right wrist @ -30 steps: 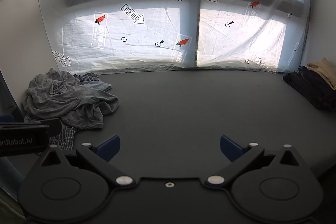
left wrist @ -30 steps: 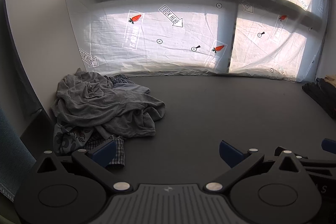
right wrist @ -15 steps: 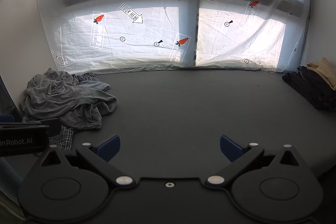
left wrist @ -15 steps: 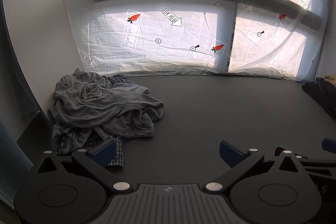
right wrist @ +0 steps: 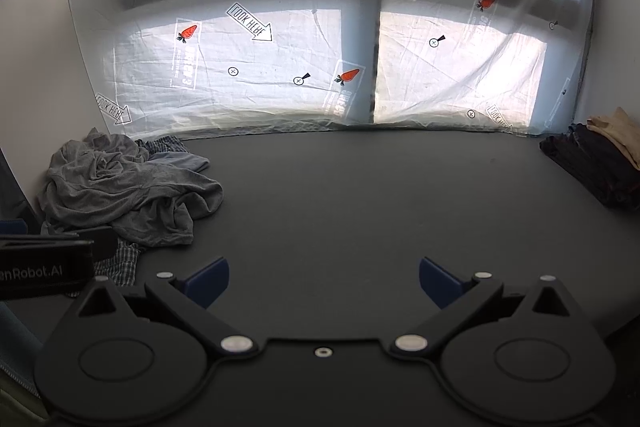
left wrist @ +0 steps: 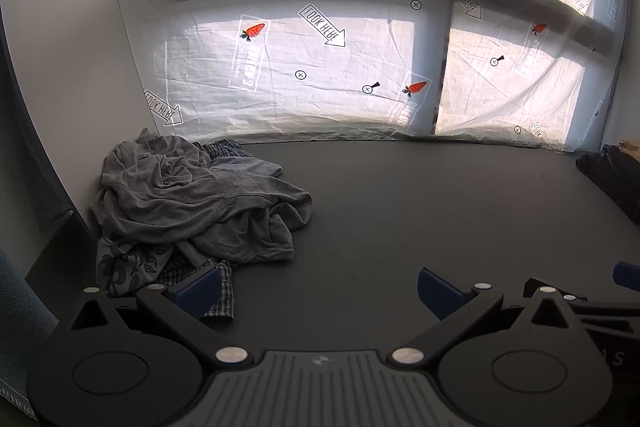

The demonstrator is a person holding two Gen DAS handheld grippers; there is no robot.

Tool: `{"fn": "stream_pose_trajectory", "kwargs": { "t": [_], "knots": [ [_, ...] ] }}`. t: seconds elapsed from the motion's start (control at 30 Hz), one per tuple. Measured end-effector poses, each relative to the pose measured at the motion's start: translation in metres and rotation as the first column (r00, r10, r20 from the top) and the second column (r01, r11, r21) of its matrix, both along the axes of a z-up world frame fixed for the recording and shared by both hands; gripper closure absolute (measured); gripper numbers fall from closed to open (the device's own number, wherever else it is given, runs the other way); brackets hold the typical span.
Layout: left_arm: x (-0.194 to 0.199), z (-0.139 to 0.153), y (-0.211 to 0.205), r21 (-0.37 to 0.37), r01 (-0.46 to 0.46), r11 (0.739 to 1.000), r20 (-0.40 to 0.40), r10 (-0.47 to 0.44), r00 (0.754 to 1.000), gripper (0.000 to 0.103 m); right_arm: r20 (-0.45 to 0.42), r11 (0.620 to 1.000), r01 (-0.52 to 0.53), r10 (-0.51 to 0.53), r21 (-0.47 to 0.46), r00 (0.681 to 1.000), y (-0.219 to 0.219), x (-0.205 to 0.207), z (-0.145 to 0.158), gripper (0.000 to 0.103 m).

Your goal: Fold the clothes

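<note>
Clothes (left wrist: 192,199) lie in a crumpled heap at the table's (left wrist: 420,211) far-left corner, against the white panel (left wrist: 68,75): a grey top over a checked piece and a patterned blue one, none spread or folded. Over the last second the heap has drifted slightly right and nearer in the left wrist view, and slightly left in the right wrist view; cloth itself unchanged, so only the tools shifted. Left gripper (left wrist: 316,287) hovers low at the near-left edge, jaws wide apart, holding nothing, its left fingertip (left wrist: 200,287) just over the checked hem. Right gripper (right wrist: 324,283) sits near the near edge's middle over bare table, jaws likewise apart and empty. Folded stack (right wrist: 596,163), dark with a tan piece on top, rests at the far-right edge. Judgement: approach phase, no grasp yet; next garment is probably the grey top, likely tangled with those below.
</note>
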State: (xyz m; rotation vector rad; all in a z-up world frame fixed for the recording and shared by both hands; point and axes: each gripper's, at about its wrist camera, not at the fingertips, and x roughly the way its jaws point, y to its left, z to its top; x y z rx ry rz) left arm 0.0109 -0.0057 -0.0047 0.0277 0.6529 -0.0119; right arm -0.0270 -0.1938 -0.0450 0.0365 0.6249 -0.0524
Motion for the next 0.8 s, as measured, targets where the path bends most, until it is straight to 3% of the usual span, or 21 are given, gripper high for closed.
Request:
{"fn": "stream_pose_trajectory", "kwargs": {
  "t": [0.17,0.37,0.5,0.6,0.73,0.8],
  "knots": [
    [0.004,-0.004,-0.006,0.009,0.004,1.000,-0.004,-0.004,1.000,0.000,-0.018,1.000,0.004,-0.004,0.013,1.000,-0.006,0.004,-0.007,0.000],
    [0.028,-0.018,-0.022,-0.071,-0.047,0.996,-0.046,0.044,0.998,0.000,-0.028,1.000,0.009,-0.008,0.017,1.000,-0.037,0.021,-0.018,0.000],
    [0.058,-0.031,-0.034,-0.161,-0.131,0.978,-0.093,0.117,0.989,0.000,-0.017,0.999,0.006,-0.005,0.043,1.000,-0.068,0.047,-0.030,0.000],
    [0.084,-0.040,-0.037,-0.214,-0.197,0.957,-0.207,0.152,0.966,0.000,-0.020,0.995,-0.003,0.005,0.097,1.000,-0.093,0.080,-0.037,0.000],
    [0.106,-0.048,-0.036,-0.249,-0.326,0.912,-0.267,0.259,0.928,0.000,-0.023,0.986,-0.060,0.064,0.153,0.998,-0.116,0.120,-0.041,0.000],
    [0.117,-0.055,-0.037,-0.253,-0.366,0.896,-0.294,0.289,0.911,0.000,-0.032,0.989,-0.089,0.094,0.121,0.995,-0.119,0.134,-0.046,0.000]
  ]
}}
